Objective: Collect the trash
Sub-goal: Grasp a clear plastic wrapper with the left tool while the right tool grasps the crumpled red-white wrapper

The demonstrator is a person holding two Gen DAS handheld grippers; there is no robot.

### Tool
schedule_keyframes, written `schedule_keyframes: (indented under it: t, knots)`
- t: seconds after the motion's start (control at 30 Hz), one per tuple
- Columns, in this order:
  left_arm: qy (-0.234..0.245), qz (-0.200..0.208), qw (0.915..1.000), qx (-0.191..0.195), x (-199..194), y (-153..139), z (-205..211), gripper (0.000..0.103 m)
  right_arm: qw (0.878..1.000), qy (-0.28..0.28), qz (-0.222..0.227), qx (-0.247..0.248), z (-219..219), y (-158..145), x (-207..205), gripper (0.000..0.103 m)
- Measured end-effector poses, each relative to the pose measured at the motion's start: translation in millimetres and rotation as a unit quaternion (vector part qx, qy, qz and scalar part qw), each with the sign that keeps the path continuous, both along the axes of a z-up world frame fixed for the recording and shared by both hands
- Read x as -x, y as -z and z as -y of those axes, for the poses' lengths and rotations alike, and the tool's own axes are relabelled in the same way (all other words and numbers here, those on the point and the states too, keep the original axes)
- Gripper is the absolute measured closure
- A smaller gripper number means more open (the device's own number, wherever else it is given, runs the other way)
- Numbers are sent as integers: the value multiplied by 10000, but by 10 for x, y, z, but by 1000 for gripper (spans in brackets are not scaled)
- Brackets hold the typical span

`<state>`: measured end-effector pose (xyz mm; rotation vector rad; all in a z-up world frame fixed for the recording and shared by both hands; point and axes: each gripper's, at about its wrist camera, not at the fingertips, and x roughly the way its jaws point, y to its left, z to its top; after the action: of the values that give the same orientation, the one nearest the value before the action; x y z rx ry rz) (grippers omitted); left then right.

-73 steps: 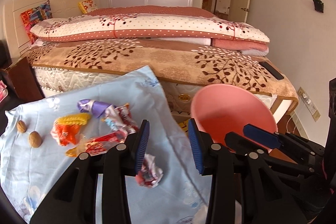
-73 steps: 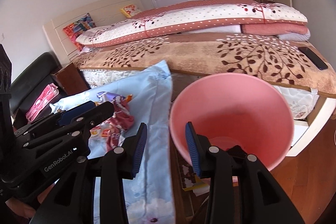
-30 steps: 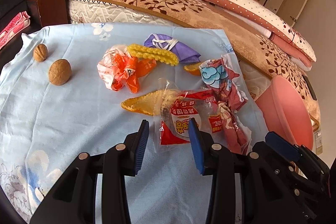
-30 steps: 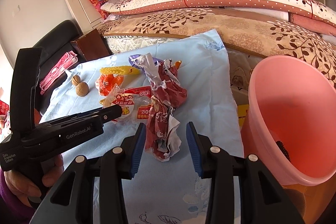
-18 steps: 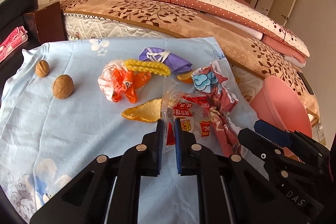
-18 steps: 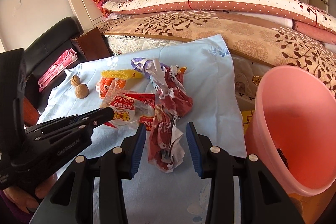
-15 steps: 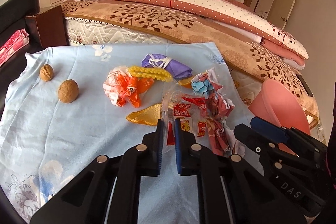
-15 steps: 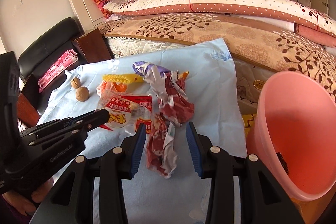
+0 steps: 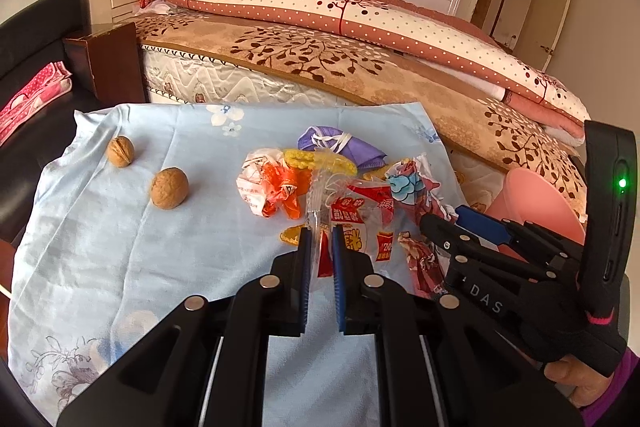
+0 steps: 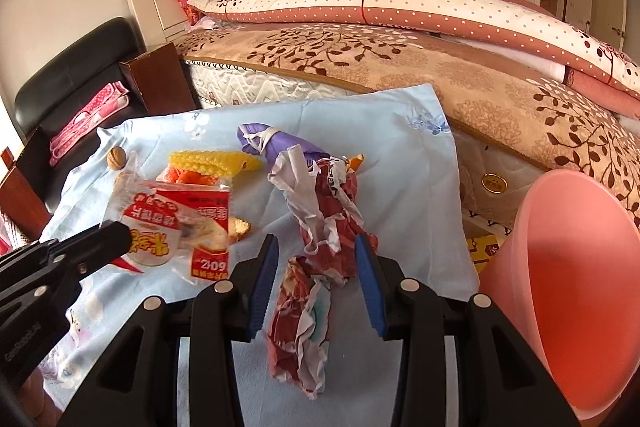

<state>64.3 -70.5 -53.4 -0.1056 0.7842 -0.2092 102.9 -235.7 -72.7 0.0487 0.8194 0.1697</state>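
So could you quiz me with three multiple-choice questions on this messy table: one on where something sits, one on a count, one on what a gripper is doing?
1. Where is the pink bucket?
A. on the bed
B. off the right edge of the blue cloth
C. among the wrappers

2. How many walnuts lie on the cloth?
A. one
B. two
C. four

3. What is the left gripper doing?
A. clamped on the clear red-and-white snack bag
B. open above a walnut
C. holding the purple bundle

Answers: 1 B, the right wrist view shows the bucket beyond the cloth's right edge, below table level. 2 B, one walnut and another walnut sit apart in the left wrist view. 3 A, its blue pads pinch the bag's clear edge.
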Motion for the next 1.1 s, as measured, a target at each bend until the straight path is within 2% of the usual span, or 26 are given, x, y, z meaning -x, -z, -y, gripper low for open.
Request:
schedule_keyframes:
  t: [0.07,0.1,0.27,0.57,0.77,1.1]
  knots:
    - [-28,-4,10000,1,3,4,-16,93,10000,-48,-21,43,-21,11,-21,73]
    - [-41,-3,10000,3,4,4,-23,93,10000,-68,-41,56,-35,15,-23,87]
    - [-104,37,9999,-47,19,4,-47,93,9998,-209,-58,-25,-60,-10,34,96]
    - [-159,193,9996,-138,65,-64,-17,93,9986,-261,138,-446,-42,-259,328,96]
    - [-143,353,9990,-237,108,-145,49,93,9975,-299,340,-538,-5,-433,531,96]
    - [8,656,9971,-385,207,-283,244,93,9964,7,491,-689,245,-566,738,96]
